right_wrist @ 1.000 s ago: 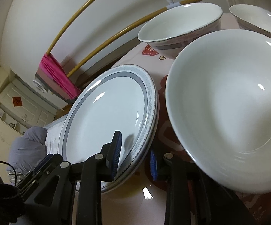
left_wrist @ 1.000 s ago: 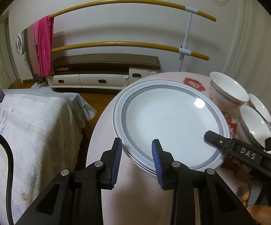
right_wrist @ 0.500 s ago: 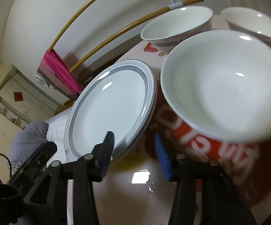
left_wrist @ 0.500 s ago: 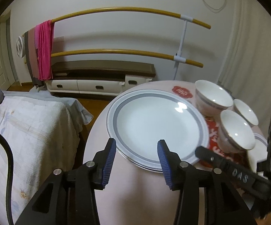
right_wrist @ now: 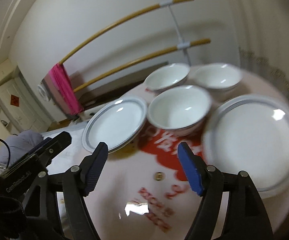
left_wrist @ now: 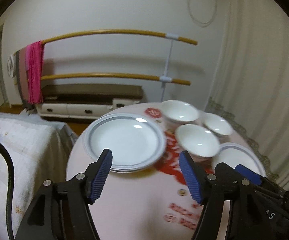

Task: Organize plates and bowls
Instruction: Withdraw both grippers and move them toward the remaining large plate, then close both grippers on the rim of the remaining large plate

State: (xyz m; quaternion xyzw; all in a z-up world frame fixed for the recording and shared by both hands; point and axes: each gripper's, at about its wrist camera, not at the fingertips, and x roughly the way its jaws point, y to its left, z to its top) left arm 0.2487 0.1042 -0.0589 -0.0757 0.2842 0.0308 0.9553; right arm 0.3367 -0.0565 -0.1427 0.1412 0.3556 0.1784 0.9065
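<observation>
A: Left gripper [left_wrist: 145, 170], state?
B: Jaws spread wide, have just been opening, nothing between the blue pads. It sits above the near part of the round table [left_wrist: 136, 204], pointing down at the dishes.

A: Right gripper [right_wrist: 142, 165]?
B: Same. Jaws wide apart, just been opening, empty. Bare tabletop and red print show in the gap.

A: Where are the plates?
B: Two spots. A stack of grey-rimmed plates [left_wrist: 125, 142] on the left part of the table, near the edge toward the bed [left_wrist: 14, 150]. At least two in it (edges blurred, exact count unclear). A second grey-rimmed plate [right_wrist: 252, 138] on the right side, looks like another rim under it.

A: Bowls?
B: Three white bowls, all upright. The nearest bowl [right_wrist: 179, 110] stands between the two plate spots, beside the left stack. The far-left bowl [right_wrist: 167, 77] and the far-right bowl [right_wrist: 217, 77] are behind it, side by side. Touching or not, can't tell.

A: Background?
B: Yellow-railed rack [left_wrist: 112, 34] at the wall with a pink towel [left_wrist: 34, 72] over its left end, low cabinet [left_wrist: 90, 98] beneath.
</observation>
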